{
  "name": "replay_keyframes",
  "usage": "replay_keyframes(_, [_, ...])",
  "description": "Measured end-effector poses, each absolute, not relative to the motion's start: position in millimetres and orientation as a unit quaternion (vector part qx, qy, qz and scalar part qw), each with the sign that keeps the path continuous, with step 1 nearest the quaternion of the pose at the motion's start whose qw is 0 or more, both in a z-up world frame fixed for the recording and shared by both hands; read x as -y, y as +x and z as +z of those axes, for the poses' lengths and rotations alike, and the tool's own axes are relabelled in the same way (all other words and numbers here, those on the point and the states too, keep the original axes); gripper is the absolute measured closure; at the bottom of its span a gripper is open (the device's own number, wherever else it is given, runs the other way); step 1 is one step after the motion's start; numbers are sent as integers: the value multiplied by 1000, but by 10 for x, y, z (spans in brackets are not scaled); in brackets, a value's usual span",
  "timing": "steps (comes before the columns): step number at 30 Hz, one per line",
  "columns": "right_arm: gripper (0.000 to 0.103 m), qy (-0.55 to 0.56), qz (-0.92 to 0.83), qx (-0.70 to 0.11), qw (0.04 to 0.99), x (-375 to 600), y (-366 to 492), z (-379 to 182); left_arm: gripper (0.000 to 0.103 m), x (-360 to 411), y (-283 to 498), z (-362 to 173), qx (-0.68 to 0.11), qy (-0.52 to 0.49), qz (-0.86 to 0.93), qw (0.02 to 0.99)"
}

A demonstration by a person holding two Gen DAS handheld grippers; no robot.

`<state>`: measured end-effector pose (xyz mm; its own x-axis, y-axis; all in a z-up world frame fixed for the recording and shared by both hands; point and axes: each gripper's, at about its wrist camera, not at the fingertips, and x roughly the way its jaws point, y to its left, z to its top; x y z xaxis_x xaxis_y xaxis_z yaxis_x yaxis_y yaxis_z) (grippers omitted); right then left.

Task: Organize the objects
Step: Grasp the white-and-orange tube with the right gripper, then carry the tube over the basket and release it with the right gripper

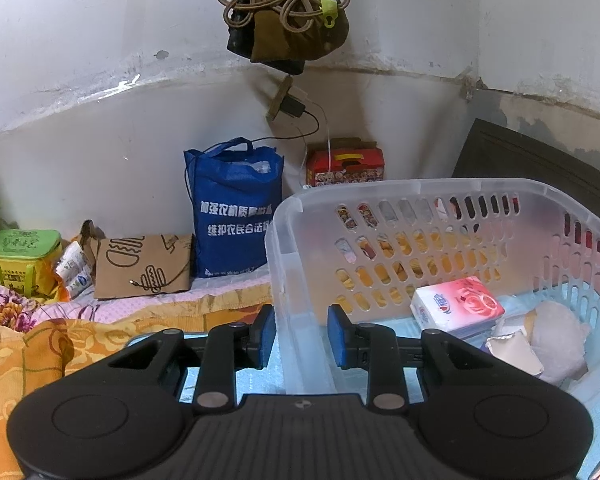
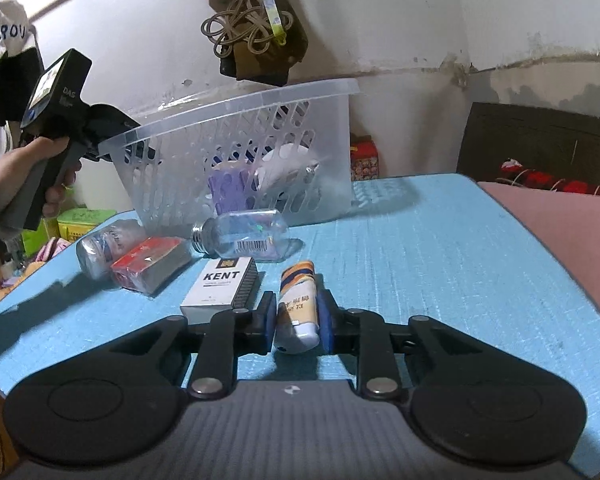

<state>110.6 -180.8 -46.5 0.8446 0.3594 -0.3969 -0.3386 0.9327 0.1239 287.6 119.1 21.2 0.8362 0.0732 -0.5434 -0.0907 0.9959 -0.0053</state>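
"KENT" carton (image 2: 219, 289) beside barcoded bottle (image 2: 244, 236)

One clear basket (image 2: 236, 136) holds three things. On the blue tabletop (image 2: 440, 248) lie one glass jar (image 2: 244, 236), one wrapped roll (image 2: 104, 246), one red pack (image 2: 152, 264), one Kent box (image 2: 220, 286) and one tube (image 2: 298, 304).
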Motion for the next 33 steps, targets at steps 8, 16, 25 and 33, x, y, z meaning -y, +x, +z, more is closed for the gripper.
replay_keyframes(8, [78, 34, 198, -199, 959, 1883, 1072, -509, 69, -1200, 2884, 217, -281, -8, 45, 959])
replay_keyframes(16, [80, 73, 222, -176, 956, 2060, 1039, -525, 69, -1168, 2869, 217, -270, 8, 56, 961])
replay_keyframes(25, [89, 85, 253, -182, 946, 2189, 1129, -517, 69, -1166, 2898, 224, -268, 6, 60, 961])
replay_keyframes(33, [88, 26, 246, -191, 950, 2028, 1105, -538, 67, -1188, 2897, 218, -270, 4, 60, 961])
